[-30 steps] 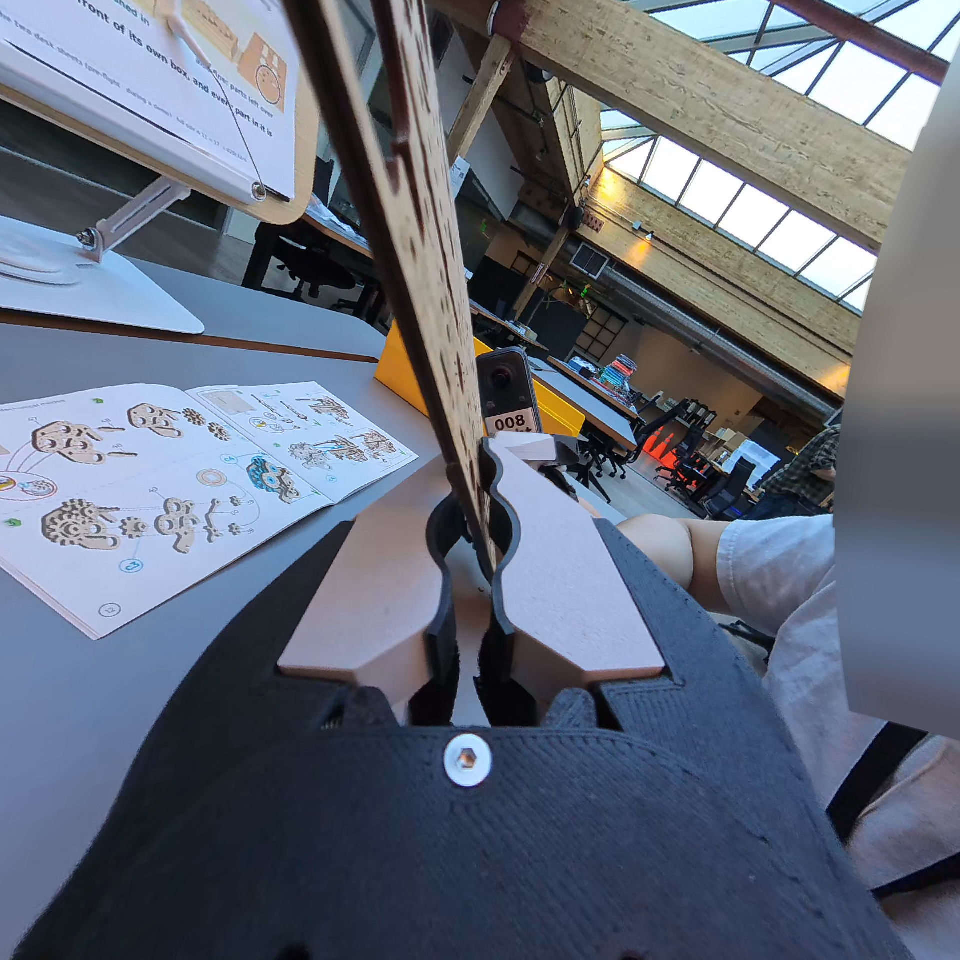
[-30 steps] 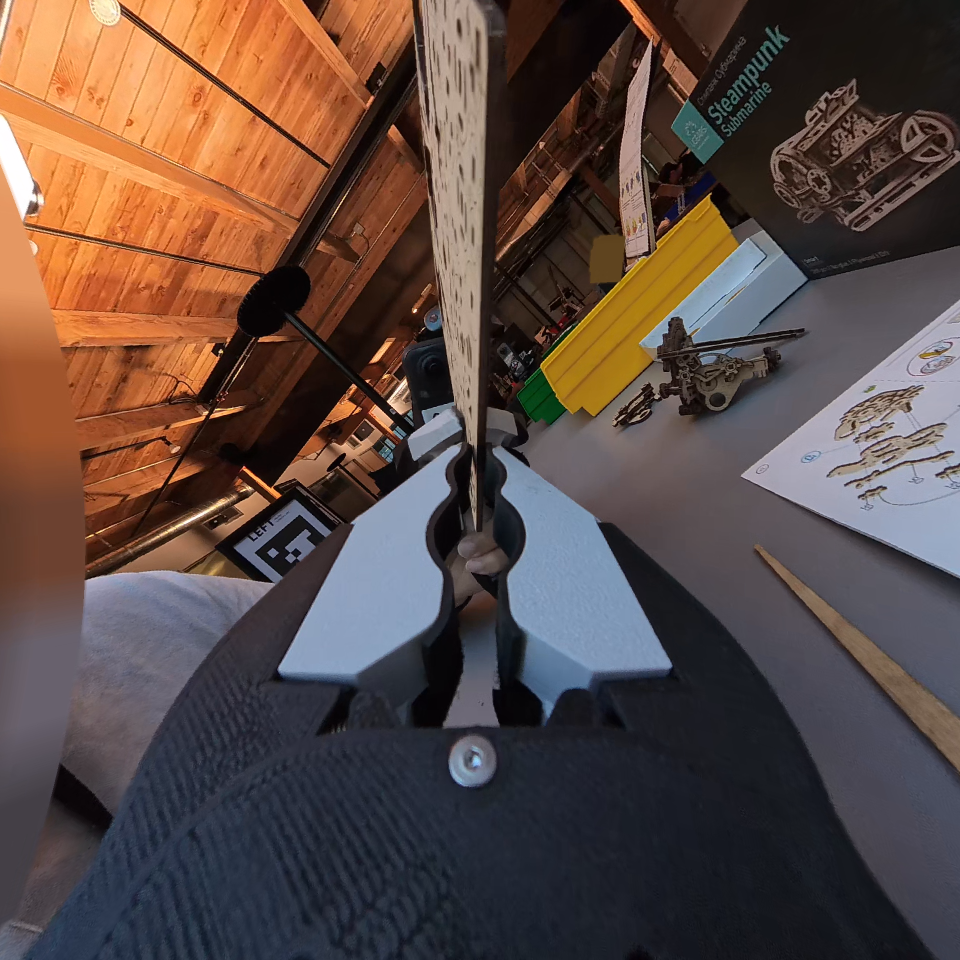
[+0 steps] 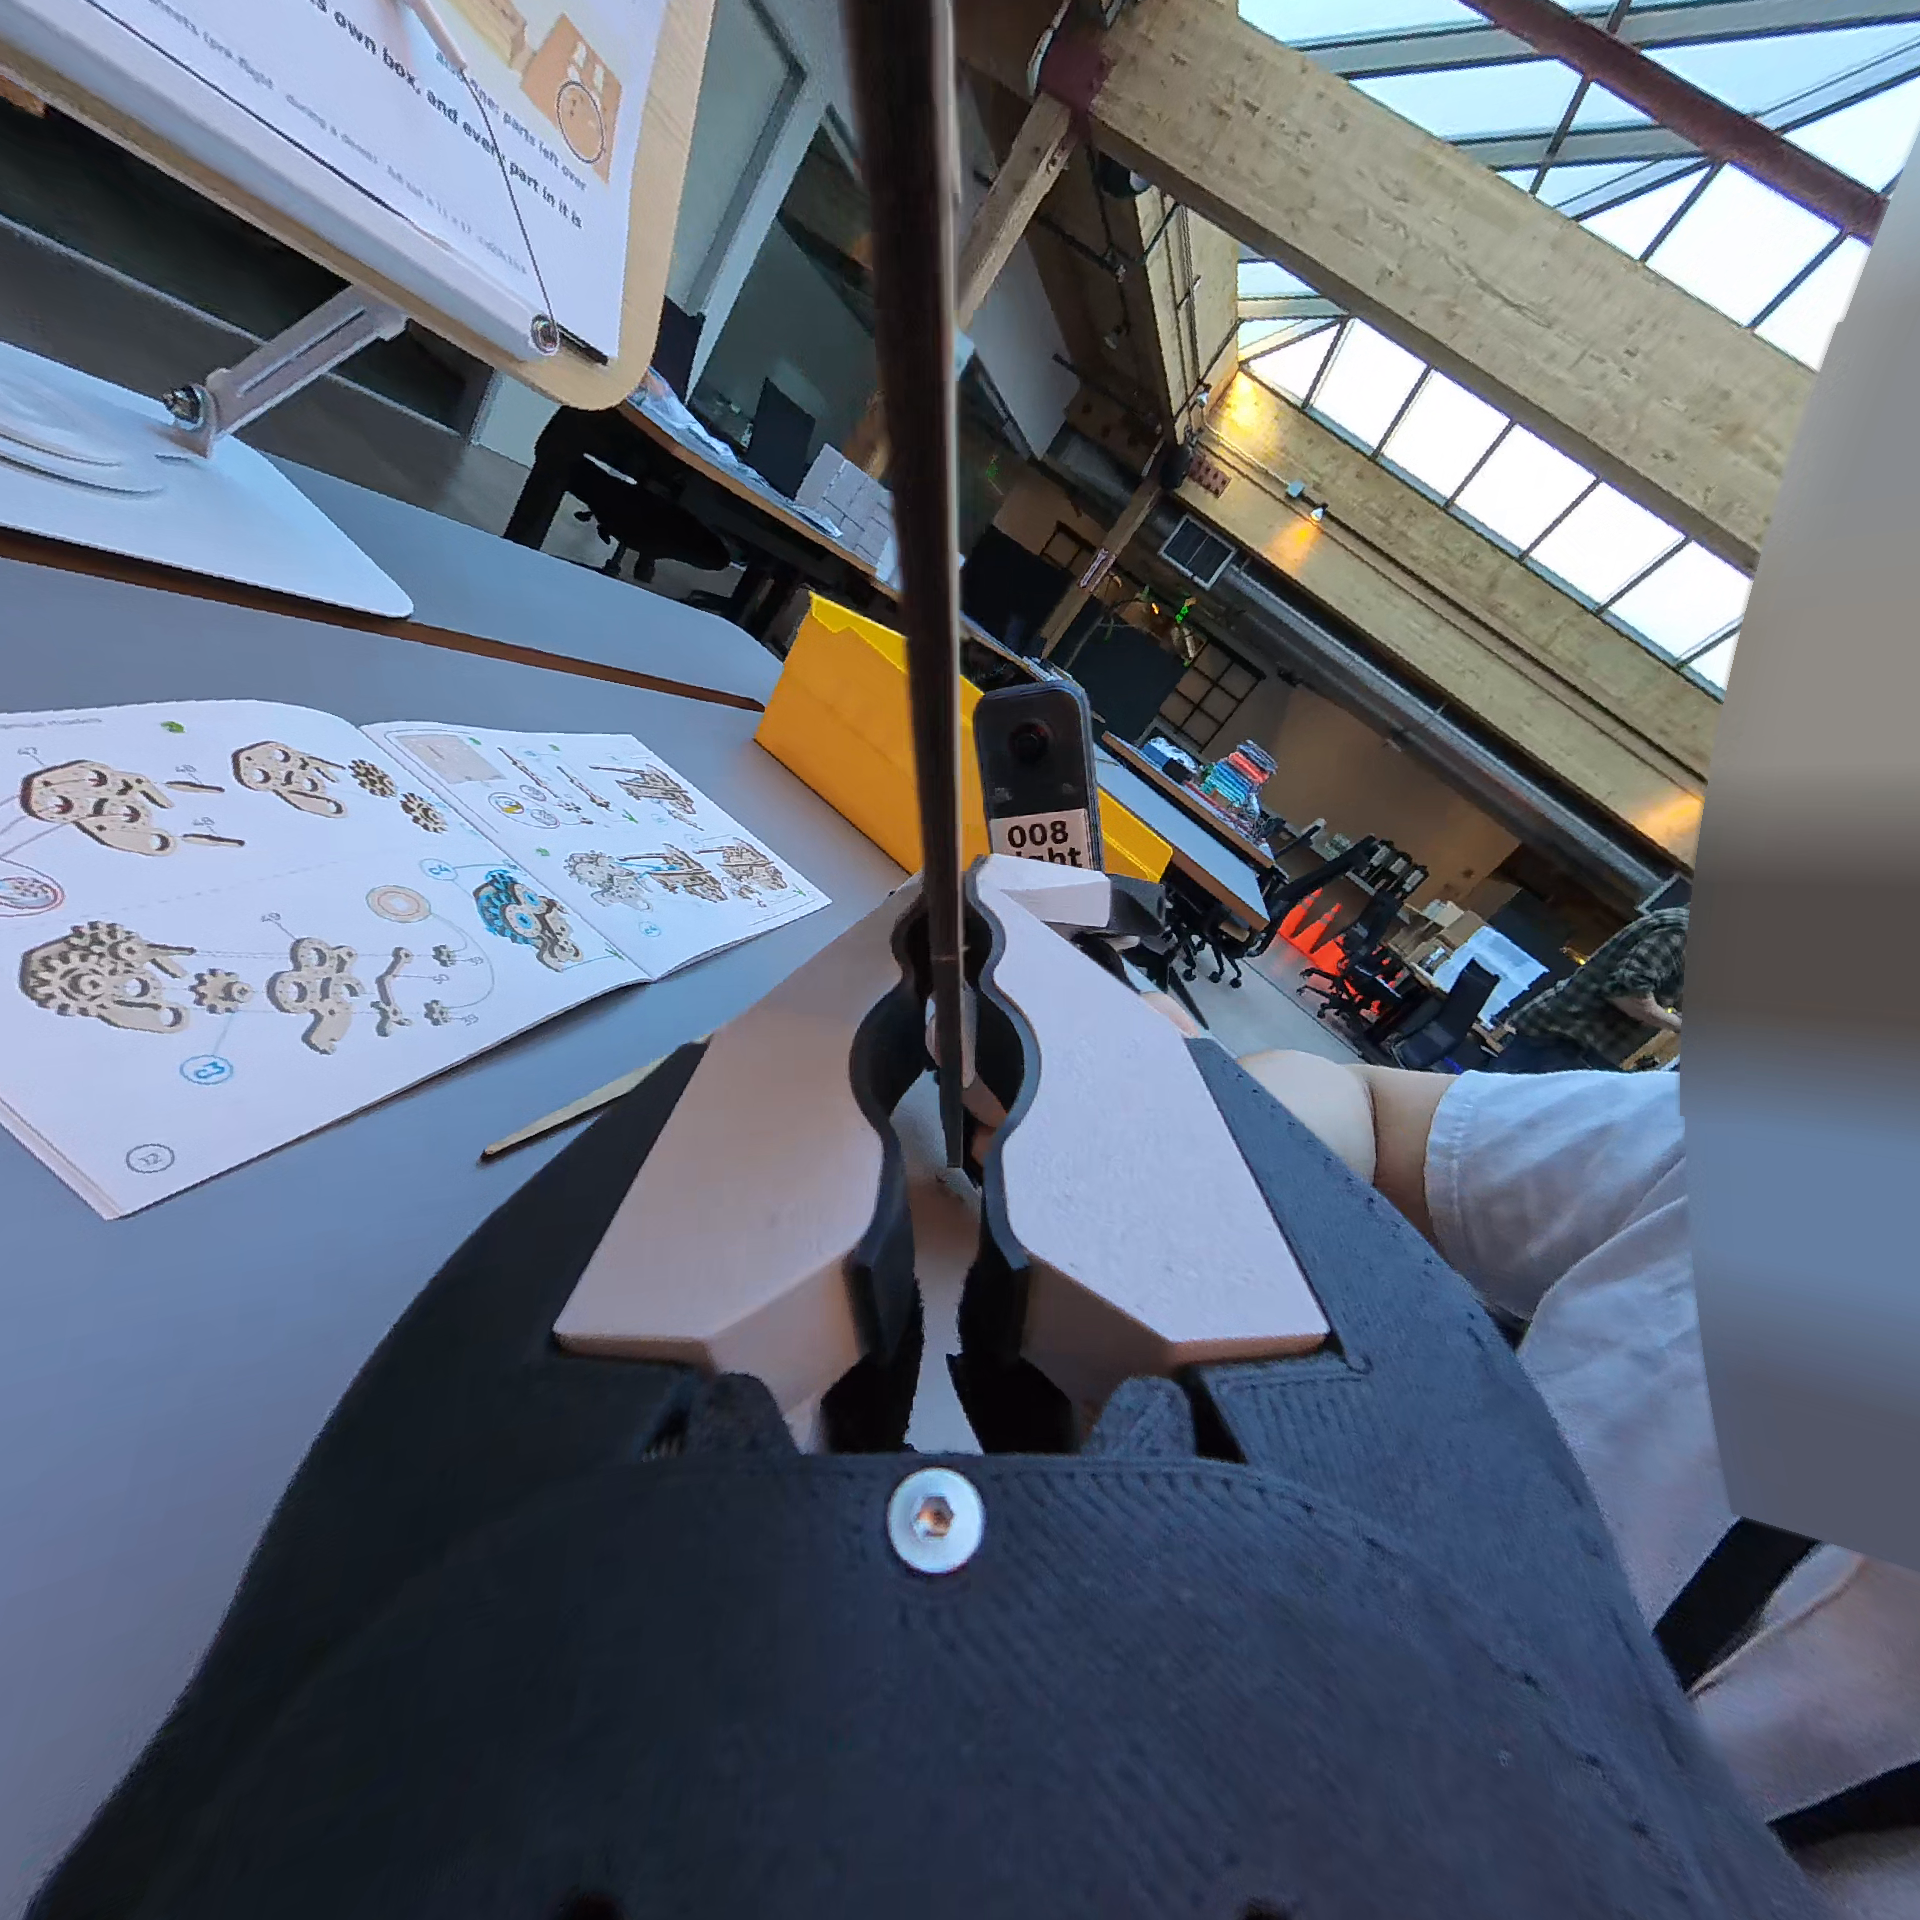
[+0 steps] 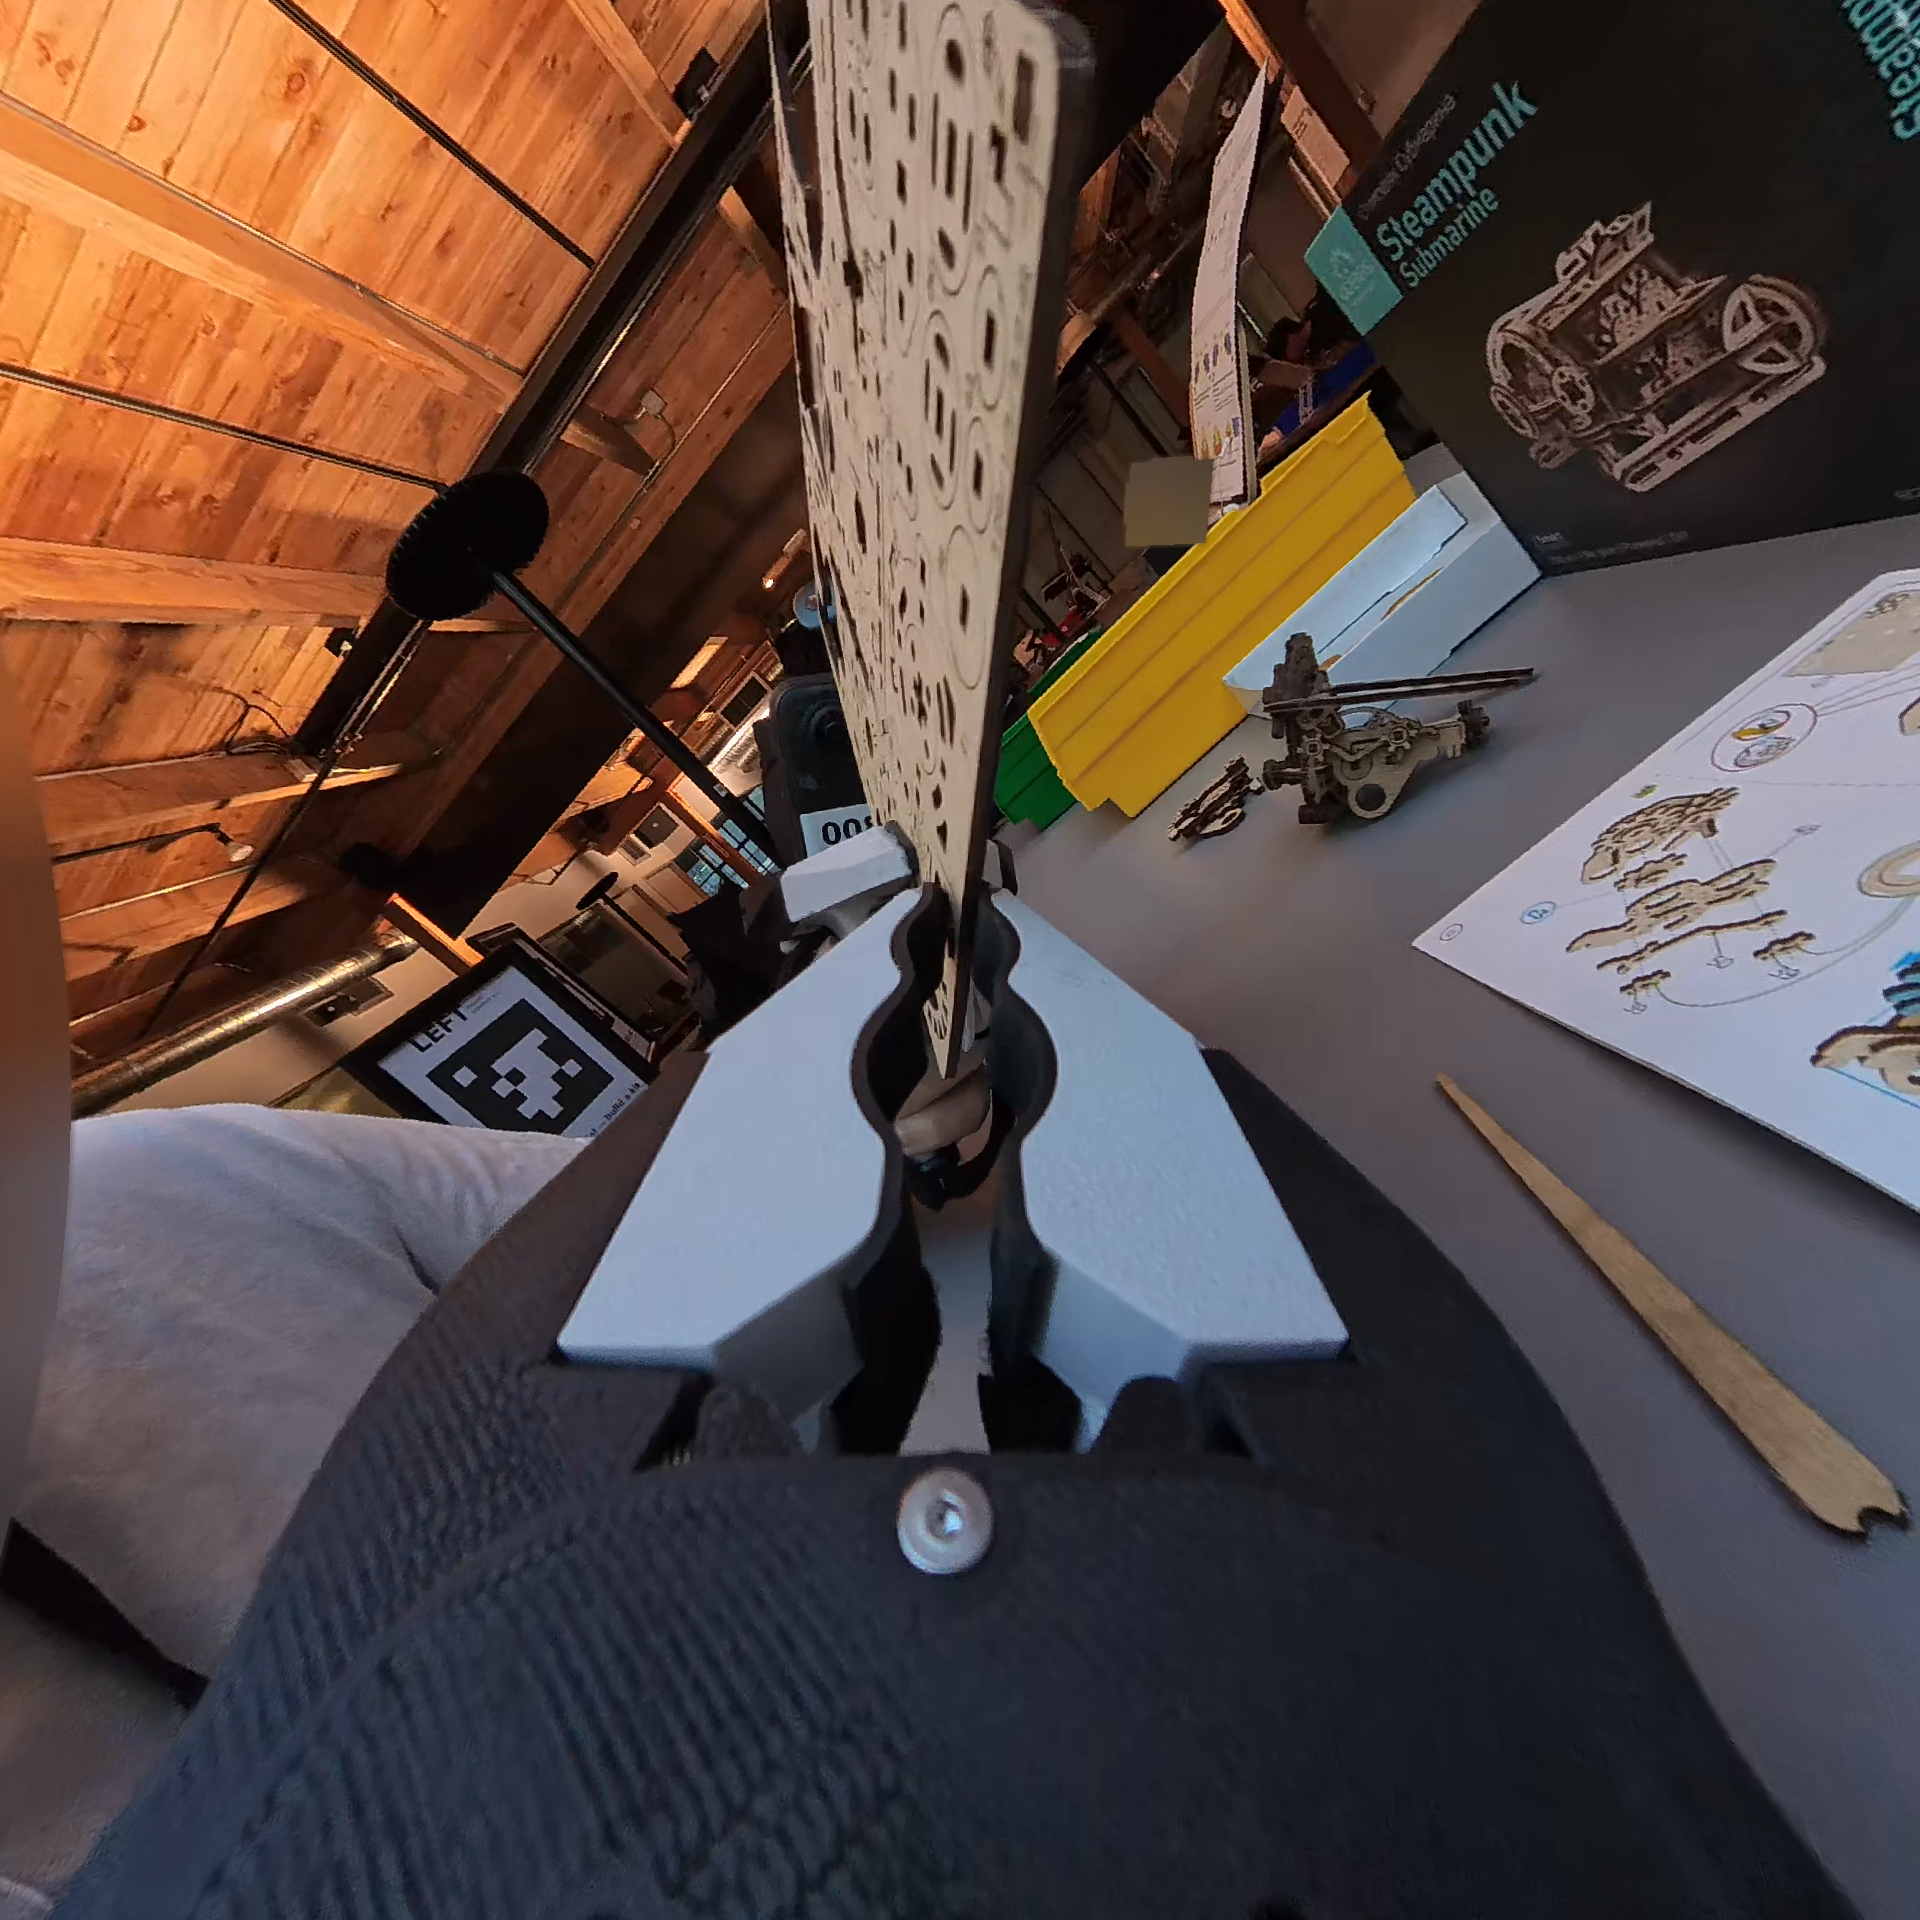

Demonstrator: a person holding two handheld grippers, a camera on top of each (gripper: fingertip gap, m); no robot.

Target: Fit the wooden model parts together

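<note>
Both tools pinching the parts sheet

My left tool [image 3: 940, 914] and right tool [image 4: 951, 914] clamp the wooden sheet [image 4: 925, 416] above the surface [image 4: 1299, 1039]; beyond it, the half-built model [image 4: 1351, 743] awaits more parts.

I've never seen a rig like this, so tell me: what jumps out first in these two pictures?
The thin laser-cut wooden parts sheet stands upright in the middle, pinched at its lower edge by both the right gripper and the left gripper. On the grey table to the right sits a half-built dark wooden model before a yellow plastic bin. An open white instruction booklet lies left of the left gripper.
</note>
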